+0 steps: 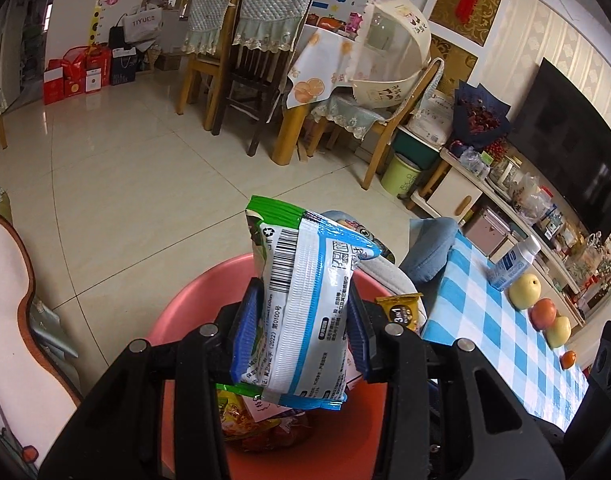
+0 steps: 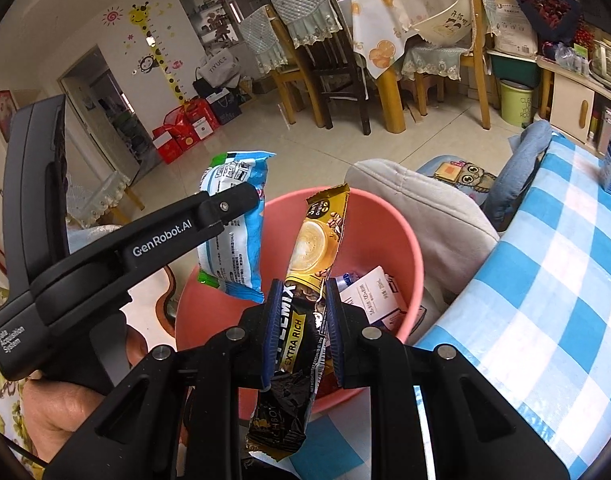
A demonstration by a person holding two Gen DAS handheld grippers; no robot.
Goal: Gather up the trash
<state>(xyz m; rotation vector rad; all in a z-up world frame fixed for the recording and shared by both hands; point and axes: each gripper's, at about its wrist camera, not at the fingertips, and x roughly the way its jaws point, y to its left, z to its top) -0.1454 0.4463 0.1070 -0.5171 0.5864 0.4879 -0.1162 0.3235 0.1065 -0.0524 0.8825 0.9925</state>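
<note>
Above a pink bin (image 2: 401,232), the left gripper (image 1: 301,336) clamps a blue-white wrapper (image 1: 305,300); the right gripper (image 2: 301,316) pinches a coffee sachet (image 2: 305,300).

wrappers in bin (image 2: 405,240) | bin left of table (image 2: 545,280) | fruit (image 1: 525,290) on table

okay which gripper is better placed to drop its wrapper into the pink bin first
Left, marginally. The left gripper holds the blue-and-white packet directly above the pink bin; the right gripper's coffee sachet hangs nearer the rim.

left hand-held gripper (image 1: 301,334) clamped on snack packet (image 1: 305,300) — above pink bin (image 1: 185,304)
</note>
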